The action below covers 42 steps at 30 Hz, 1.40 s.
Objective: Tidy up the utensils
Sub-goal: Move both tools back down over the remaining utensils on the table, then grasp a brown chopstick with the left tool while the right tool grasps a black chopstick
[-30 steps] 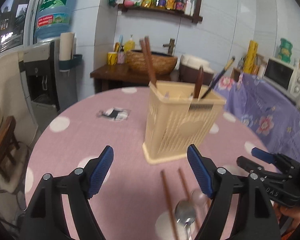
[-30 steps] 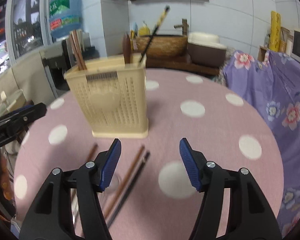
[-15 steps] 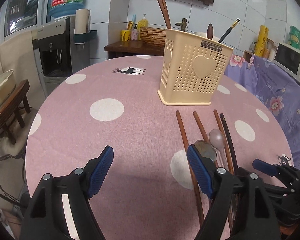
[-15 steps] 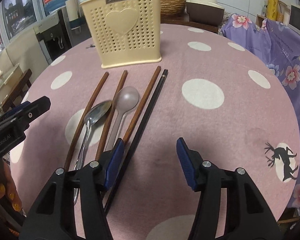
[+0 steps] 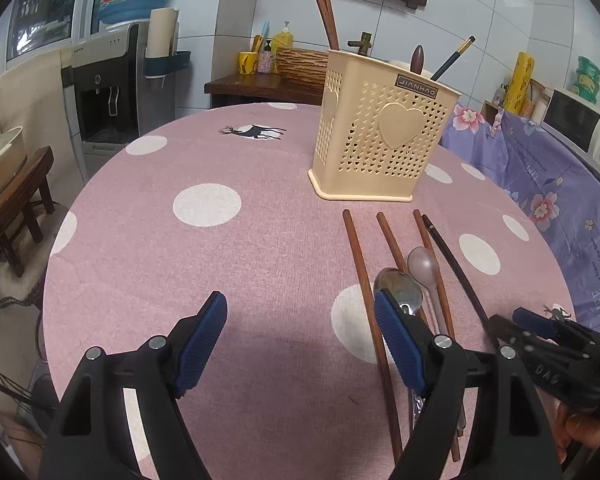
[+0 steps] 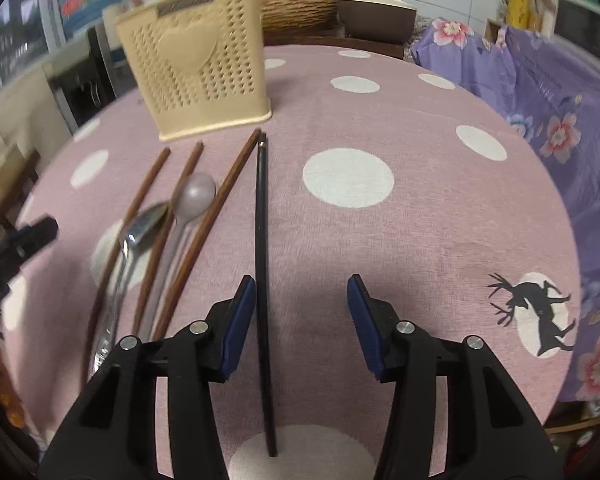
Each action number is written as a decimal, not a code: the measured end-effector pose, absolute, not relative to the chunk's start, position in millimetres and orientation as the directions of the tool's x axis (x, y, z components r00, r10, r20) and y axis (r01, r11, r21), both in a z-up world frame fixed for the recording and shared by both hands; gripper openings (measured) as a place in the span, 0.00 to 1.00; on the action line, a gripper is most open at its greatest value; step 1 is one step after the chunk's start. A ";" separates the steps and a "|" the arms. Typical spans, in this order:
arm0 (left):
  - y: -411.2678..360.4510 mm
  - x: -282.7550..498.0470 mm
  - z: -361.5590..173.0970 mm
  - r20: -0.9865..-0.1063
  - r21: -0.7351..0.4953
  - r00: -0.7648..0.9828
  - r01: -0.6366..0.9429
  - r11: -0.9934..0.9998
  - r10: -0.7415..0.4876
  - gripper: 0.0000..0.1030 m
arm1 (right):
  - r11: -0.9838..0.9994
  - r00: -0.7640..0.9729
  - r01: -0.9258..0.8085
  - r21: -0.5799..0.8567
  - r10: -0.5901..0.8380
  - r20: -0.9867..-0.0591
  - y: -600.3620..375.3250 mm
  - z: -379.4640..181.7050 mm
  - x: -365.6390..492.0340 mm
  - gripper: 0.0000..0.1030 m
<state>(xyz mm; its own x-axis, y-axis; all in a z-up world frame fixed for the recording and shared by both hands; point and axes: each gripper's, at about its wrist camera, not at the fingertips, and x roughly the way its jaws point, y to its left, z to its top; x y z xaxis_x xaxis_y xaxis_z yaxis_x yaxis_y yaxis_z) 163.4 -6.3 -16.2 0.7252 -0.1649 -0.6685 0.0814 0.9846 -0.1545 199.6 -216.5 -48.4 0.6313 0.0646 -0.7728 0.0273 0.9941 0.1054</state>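
Jaws wide apart, your right gripper [image 6: 302,320] straddles the black chopstick [image 6: 262,240] on the pink dotted table [image 6: 420,220], its left pad just beside the stick, while your left gripper [image 5: 300,332] hangs open and empty. Beside it lie three brown chopsticks [image 6: 210,216], a metal spoon [image 6: 140,228] and a pale spoon [image 6: 194,196]. Only a few utensils stand in the cream holder [image 5: 380,140]; most of your sorting looks undone.
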 end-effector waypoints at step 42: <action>-64.6 261.0 -38.9 -0.798 -0.070 0.578 0.193 0.979 -0.171 0.10 | 0.982 0.600 -0.180 0.053 0.152 -0.786 -182.6 -49.9 320.8 0.14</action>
